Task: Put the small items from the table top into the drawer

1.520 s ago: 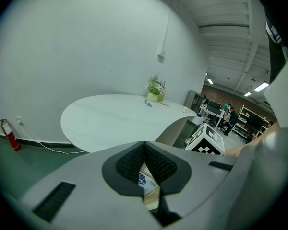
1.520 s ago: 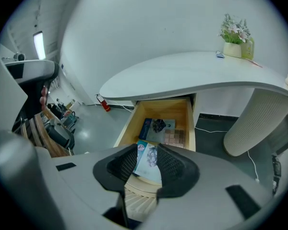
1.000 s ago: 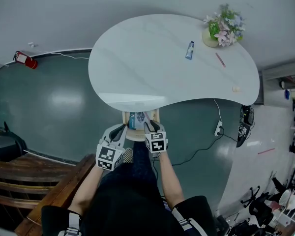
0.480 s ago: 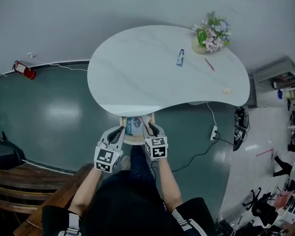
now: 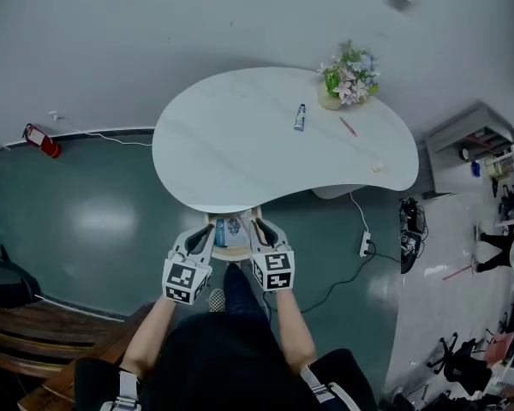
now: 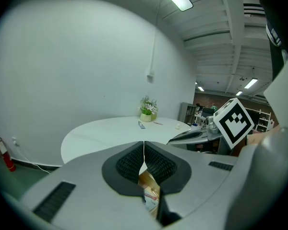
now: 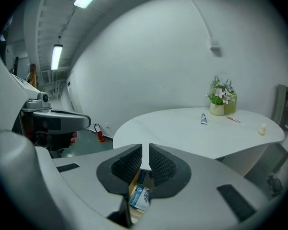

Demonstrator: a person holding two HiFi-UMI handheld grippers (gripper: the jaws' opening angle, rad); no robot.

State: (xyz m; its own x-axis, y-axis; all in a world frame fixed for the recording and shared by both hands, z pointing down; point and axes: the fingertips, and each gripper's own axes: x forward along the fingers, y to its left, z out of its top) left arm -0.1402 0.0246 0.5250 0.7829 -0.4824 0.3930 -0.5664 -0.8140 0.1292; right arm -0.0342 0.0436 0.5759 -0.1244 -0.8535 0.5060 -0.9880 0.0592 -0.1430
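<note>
The wooden drawer (image 5: 237,249) stands pulled out under the near edge of the white table (image 5: 231,144), with a blue-and-white packet (image 5: 234,228) inside. On the table top lie a blue tube (image 5: 300,116), a pink pen (image 5: 348,127) and a small cream item (image 5: 377,168). My left gripper (image 5: 207,231) hovers over the drawer's left side, its pads shut together on nothing (image 6: 144,145). My right gripper (image 5: 261,227) hovers over the right side; its jaws have just been closing and a narrow gap remains, with nothing between them (image 7: 145,150). The packet (image 7: 140,195) shows below them.
A pot of flowers (image 5: 349,77) stands at the table's far right. On the floor are a red fire extinguisher (image 5: 41,139) at the left, and a power strip with a cable (image 5: 364,245) at the right. A wooden bench (image 5: 17,349) is behind me at the lower left.
Both grippers have lifted up from the drawer. The right gripper's jaws have narrowed. The head view has pulled back, so the table looks farther away.
</note>
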